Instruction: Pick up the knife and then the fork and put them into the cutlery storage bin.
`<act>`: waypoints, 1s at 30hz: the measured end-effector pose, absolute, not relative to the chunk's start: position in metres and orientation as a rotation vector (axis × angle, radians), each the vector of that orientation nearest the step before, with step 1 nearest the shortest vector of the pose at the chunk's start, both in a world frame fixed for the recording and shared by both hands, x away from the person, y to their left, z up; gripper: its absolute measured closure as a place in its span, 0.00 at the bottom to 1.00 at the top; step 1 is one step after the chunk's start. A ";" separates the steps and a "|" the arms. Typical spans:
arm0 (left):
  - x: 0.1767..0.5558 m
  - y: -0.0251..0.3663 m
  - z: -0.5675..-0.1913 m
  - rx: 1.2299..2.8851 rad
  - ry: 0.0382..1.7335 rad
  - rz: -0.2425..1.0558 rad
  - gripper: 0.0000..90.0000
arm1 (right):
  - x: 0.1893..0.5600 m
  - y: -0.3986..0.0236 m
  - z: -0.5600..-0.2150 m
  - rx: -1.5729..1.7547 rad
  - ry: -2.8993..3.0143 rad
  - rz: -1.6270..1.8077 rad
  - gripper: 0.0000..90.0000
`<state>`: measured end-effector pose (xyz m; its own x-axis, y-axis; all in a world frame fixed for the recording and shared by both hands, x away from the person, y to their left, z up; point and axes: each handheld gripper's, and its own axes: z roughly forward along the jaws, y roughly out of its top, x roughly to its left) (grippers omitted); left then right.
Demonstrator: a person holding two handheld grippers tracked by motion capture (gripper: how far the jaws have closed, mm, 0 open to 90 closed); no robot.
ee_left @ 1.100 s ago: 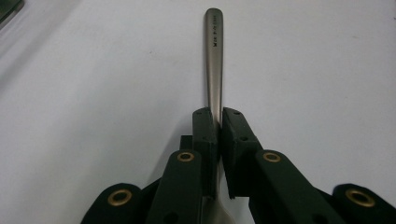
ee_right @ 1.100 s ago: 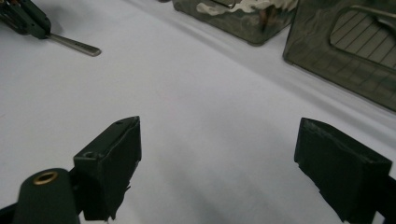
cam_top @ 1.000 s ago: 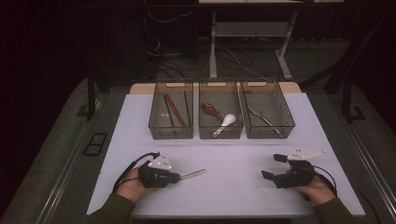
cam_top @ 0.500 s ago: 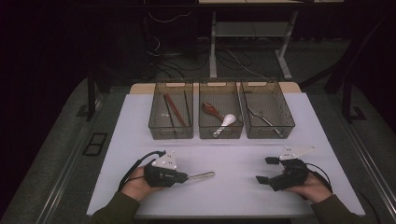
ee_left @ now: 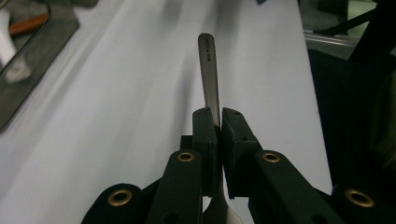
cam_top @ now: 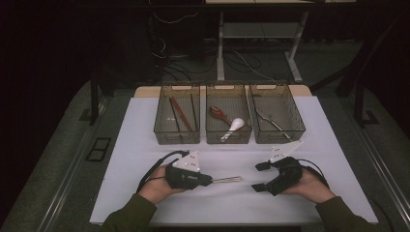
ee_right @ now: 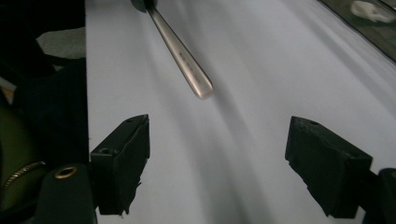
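A slim metal utensil (cam_top: 227, 179) sticks out level to the right from my left gripper (cam_top: 211, 180), which is shut on it near the front of the white table (cam_top: 130, 145). In the left gripper view the pads (ee_left: 208, 128) clamp the handle (ee_left: 208, 70), and the wider end hangs below the jaws. My right gripper (cam_top: 257, 176) faces it from the right, a short gap from the handle's tip. Its jaws have just been closing a little but still stand wide with nothing between them. In the right gripper view the handle's tip (ee_right: 187, 65) hangs ahead of the open gripper (ee_right: 219, 135).
Three mesh bins stand in a row at the back of the table. The left bin (cam_top: 177, 137) holds chopsticks, the middle bin (cam_top: 228, 137) a wooden spoon (cam_top: 218, 113) and a white spoon (cam_top: 234, 126), the right bin (cam_top: 278, 137) metal cutlery. Dark floor surrounds the table.
Both hands have moved toward each other and lifted slightly. The left gripper carried the utensil to the right, and the gap between its tip and the right gripper has shrunk.
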<state>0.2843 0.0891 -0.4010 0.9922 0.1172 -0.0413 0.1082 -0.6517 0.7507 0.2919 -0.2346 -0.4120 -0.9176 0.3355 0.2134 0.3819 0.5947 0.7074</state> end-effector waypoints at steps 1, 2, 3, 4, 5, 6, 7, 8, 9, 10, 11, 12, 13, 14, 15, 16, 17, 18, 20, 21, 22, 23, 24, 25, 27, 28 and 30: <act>0.285 0.085 -0.399 2.285 0.143 0.011 0.93 | 0.293 -0.232 -0.411 -0.615 -2.746 -1.233 0.23; 0.285 0.080 -0.398 2.285 0.129 0.009 0.93 | 0.295 -0.229 -0.410 -0.605 -2.742 -1.227 0.23; 0.286 0.076 -0.396 2.279 0.121 0.004 0.93 | 0.297 -0.227 -0.409 -0.593 -2.738 -1.217 0.23; 0.286 0.072 -0.395 2.282 0.105 0.004 0.93 | 0.298 -0.224 -0.408 -0.579 -2.734 -1.215 0.23; 0.287 0.068 -0.394 2.281 0.093 0.005 0.93 | 0.300 -0.222 -0.407 -0.566 -2.729 -1.214 0.24; 0.288 0.063 -0.393 2.282 0.079 0.004 0.93 | 0.301 -0.220 -0.407 -0.549 -2.723 -1.210 0.24; 0.288 0.059 -0.392 2.279 0.073 0.000 0.93 | 0.303 -0.218 -0.406 -0.523 -2.719 -1.207 0.25; 0.288 0.055 -0.392 2.282 0.062 -0.002 0.93 | 0.304 -0.215 -0.406 -0.505 -2.718 -1.195 0.26; 0.288 0.052 -0.391 2.280 0.051 -0.003 0.93 | 0.306 -0.214 -0.406 -0.469 -2.732 -1.181 0.27; 0.288 0.048 -0.391 2.280 0.045 -0.004 0.93 | 0.306 -0.212 -0.406 -0.457 -2.728 -1.169 0.28; 0.288 0.046 -0.391 2.280 0.038 -0.006 0.93 | 0.307 -0.210 -0.406 -0.434 -2.724 -1.161 0.30; 0.289 0.042 -0.391 2.281 0.010 -0.001 0.93 | 0.308 -0.209 -0.407 -0.418 -2.726 -1.151 0.32; 0.288 0.041 -0.390 2.283 0.005 -0.002 0.93 | 0.308 -0.207 -0.407 -0.396 -2.720 -1.130 0.34; 0.288 0.039 -0.390 2.285 -0.002 -0.004 0.93 | 0.308 -0.206 -0.408 -0.380 -2.719 -1.116 0.36; 0.287 0.037 -0.390 2.284 -0.004 -0.003 0.93 | 0.307 -0.206 -0.409 -0.367 -2.713 -1.093 0.39; 0.287 0.037 -0.390 2.285 -0.013 -0.005 0.93 | 0.307 -0.205 -0.410 -0.360 -2.706 -1.077 0.40; 0.285 0.037 -0.391 2.284 0.005 -0.019 0.93 | 0.307 -0.204 -0.411 -0.351 -2.711 -1.057 0.43; 0.285 0.037 -0.391 2.285 0.002 -0.019 0.93 | 0.306 -0.204 -0.412 -0.343 -2.713 -1.044 0.45; 0.285 0.037 -0.391 2.286 0.002 -0.020 0.93 | 0.306 -0.203 -0.413 -0.341 -2.707 -1.027 0.50; 0.285 0.037 -0.391 2.283 0.002 -0.022 0.93 | 0.306 -0.202 -0.414 -0.327 -2.707 -1.028 0.51; 0.285 0.037 -0.391 2.284 -0.001 -0.023 0.93 | 0.306 -0.201 -0.414 -0.332 -2.701 -1.017 0.54; 0.285 0.037 -0.391 2.285 -0.007 -0.021 0.93 | 0.306 -0.200 -0.415 -0.319 -2.701 -1.015 0.55; 0.285 0.036 -0.391 2.288 -0.010 -0.020 0.93 | 0.307 -0.199 -0.416 -0.317 -2.698 -1.012 0.56; 0.284 0.036 -0.392 2.293 -0.010 -0.020 0.93 | 0.307 -0.198 -0.416 -0.318 -2.688 -1.008 0.59; 0.284 0.035 -0.392 2.304 -0.017 -0.022 0.93 | 0.308 -0.196 -0.416 -0.312 -2.669 -1.001 0.63; 0.284 0.035 -0.393 2.305 -0.017 -0.022 0.93 | 0.308 -0.195 -0.416 -0.306 -2.667 -0.996 0.65; 0.283 0.034 -0.393 2.306 -0.022 -0.025 0.93 | 0.309 -0.194 -0.416 -0.289 -2.655 -0.986 0.72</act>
